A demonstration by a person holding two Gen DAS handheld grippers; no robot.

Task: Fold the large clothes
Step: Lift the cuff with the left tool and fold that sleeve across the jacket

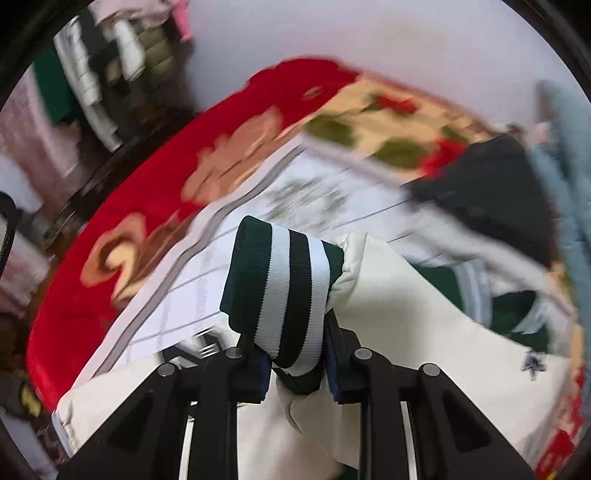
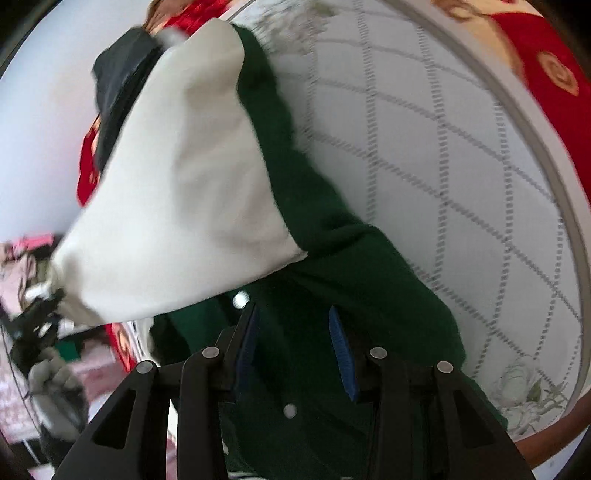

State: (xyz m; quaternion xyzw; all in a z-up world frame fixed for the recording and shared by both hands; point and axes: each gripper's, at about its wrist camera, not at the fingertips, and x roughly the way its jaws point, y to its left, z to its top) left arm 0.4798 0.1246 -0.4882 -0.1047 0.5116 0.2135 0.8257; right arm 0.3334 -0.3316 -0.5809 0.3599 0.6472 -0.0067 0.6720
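With the left hand-held gripper (image 1: pixel 295 363) clamped narrowly on the jacket's striped cuff (image 1: pixel 280 291) above the bed (image 2: pixel 424 155) and the right hand-held gripper (image 2: pixel 291 354) seemingly pinching its green body (image 2: pixel 351 258), the thin cuff might slip free.

A bed by a plain white wall

The bed (image 1: pixel 236 280) has a white sheet with grey crossing lines. A red blanket (image 1: pixel 122 206) with flowers lies around the sheet's edge. Behind the bed is the pale wall (image 1: pixel 369 33). Beside it hang blurry clothes (image 1: pixel 99 70).
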